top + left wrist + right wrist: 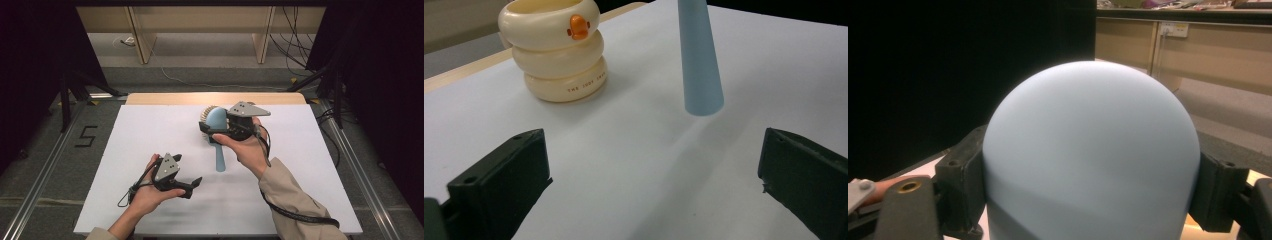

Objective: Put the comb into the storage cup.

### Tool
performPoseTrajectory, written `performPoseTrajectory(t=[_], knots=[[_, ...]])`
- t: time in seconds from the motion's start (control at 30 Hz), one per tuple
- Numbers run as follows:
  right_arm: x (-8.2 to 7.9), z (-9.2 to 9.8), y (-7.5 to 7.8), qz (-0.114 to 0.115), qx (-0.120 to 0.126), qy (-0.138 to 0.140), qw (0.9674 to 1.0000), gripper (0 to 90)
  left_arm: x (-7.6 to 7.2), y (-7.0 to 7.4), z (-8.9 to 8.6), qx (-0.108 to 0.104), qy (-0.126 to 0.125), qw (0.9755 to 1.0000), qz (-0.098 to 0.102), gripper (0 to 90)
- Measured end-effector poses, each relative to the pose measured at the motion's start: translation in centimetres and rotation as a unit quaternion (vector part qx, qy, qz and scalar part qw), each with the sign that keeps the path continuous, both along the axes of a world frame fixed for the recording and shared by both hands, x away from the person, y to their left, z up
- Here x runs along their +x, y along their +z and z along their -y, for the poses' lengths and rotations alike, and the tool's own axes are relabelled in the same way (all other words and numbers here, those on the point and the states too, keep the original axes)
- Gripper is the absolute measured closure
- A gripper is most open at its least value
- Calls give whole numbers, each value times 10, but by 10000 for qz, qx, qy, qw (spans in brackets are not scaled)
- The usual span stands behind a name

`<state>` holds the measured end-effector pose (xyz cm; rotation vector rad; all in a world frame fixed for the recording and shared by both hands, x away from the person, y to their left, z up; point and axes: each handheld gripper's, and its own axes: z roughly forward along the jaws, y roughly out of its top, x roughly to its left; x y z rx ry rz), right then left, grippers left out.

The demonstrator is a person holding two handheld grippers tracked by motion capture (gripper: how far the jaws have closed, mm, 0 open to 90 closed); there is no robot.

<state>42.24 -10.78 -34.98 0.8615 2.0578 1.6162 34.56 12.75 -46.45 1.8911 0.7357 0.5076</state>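
Observation:
A pale blue brush (218,125) with a rounded head and a tapered handle (700,65) is held over the white table (150,130). My right gripper (206,131) is shut on the head (1091,150), one black pad on each side. The handle points back toward the person, and its end appears slightly off the surface. A cream cup of stacked rings (556,50) with an orange beak stands behind the brush near the far edge, partly hidden by the head in the high view (203,114). At the front left, my left gripper (194,186) is open and empty, with its jaws wide apart (654,170).
The white sheet covers a wooden tabletop (215,97). Dark curtains stand on both sides, and wooden furniture legs (142,45) and cables lie on the floor beyond. Each gripper trails a black cable (300,217) off the front edge.

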Motion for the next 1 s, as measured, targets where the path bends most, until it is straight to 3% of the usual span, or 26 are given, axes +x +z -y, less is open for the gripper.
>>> performPoseTrajectory(t=[0.63, 1.0], knots=[[5, 11, 7, 249, 126, -268, 9993, 204, -4, 1, -30, 21, 349, 9993, 117, 0], [9, 17, 10, 305, 193, -401, 9985, 204, -6, 1, -46, 11, 406, 9991, 125, 0]])
